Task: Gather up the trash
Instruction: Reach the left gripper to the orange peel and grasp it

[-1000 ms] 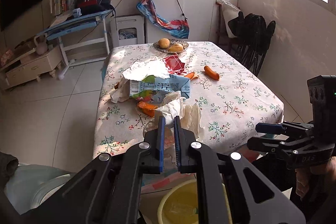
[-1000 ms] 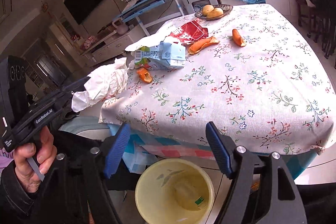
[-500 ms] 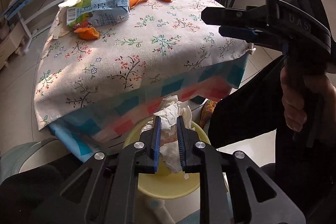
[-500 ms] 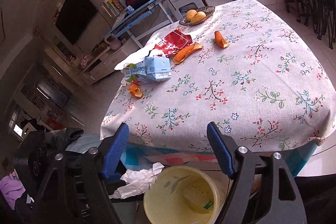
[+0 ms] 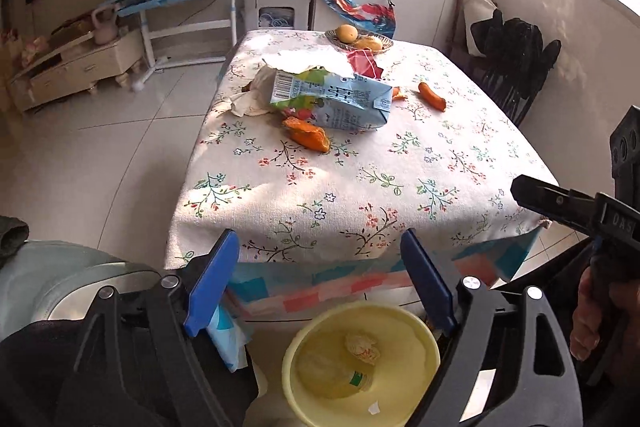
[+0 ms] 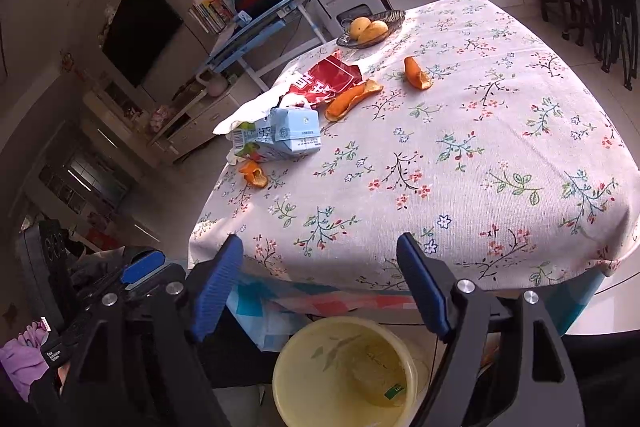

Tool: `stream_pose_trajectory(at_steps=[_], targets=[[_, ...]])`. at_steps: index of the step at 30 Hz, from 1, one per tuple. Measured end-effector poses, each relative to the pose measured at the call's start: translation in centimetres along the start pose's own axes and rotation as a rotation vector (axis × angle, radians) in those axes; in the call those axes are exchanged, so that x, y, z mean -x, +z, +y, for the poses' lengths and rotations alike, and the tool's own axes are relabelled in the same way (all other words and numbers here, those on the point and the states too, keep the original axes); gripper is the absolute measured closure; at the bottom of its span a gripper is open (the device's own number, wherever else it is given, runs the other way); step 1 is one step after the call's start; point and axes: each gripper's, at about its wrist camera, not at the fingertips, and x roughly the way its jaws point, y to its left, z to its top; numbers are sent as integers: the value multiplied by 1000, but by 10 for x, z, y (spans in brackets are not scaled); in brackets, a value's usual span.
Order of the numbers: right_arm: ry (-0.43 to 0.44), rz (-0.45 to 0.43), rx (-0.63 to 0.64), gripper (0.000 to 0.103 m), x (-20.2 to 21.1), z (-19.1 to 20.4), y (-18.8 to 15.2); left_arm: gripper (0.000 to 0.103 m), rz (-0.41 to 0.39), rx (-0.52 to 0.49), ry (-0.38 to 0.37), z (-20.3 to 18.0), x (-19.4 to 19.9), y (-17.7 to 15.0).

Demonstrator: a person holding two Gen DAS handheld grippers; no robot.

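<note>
Yellow bin (image 5: 424, 351) on the floor below the near edge of the surface (image 5: 360, 187). Inside it: 1 crumpled tissue wad (image 5: 362, 347) and a bottle (image 5: 352, 379) lying at the bottom. So some trash is in.

Left on the flowered cloth, well apart from the bin: milk carton (image 5: 332, 99), white paper (image 5: 304, 61) behind it, red wrapper (image 6: 324, 79), orange peels: 1 by the carton (image 5: 306, 135), 1 long (image 6: 352, 99), 1 farther off (image 6: 416, 73). Fruit bowl (image 6: 370, 27) probably stays.

Left gripper (image 5: 320, 287) over the bin, jaws opening, nothing between them. Right gripper (image 6: 320, 287) jaws wide apart, holding nothing.

Judgement: early stage; most of the trash is yet uncollected.
</note>
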Motion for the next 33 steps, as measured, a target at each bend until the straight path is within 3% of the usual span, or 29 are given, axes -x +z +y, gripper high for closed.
stream_pose_trajectory(at_steps=[4, 8, 15, 30, 33], targets=[[-2, 5, 4, 26, -1, 1, 0, 23, -25, 89, 51, 17, -4, 8], [-4, 6, 6, 26, -2, 1, -1, 23, -39, 124, 56, 23, -9, 12], [-7, 14, 9, 26, -3, 2, -2, 23, -54, 142, 43, 13, -36, 31], [-50, -32, 52, 25, 2, 11, 4, 24, 13, 143, 67, 5, -105, 64], [-61, -43, 41, 23, 0, 8, 10, 28, 26, 136, 72, 4, -120, 71]])
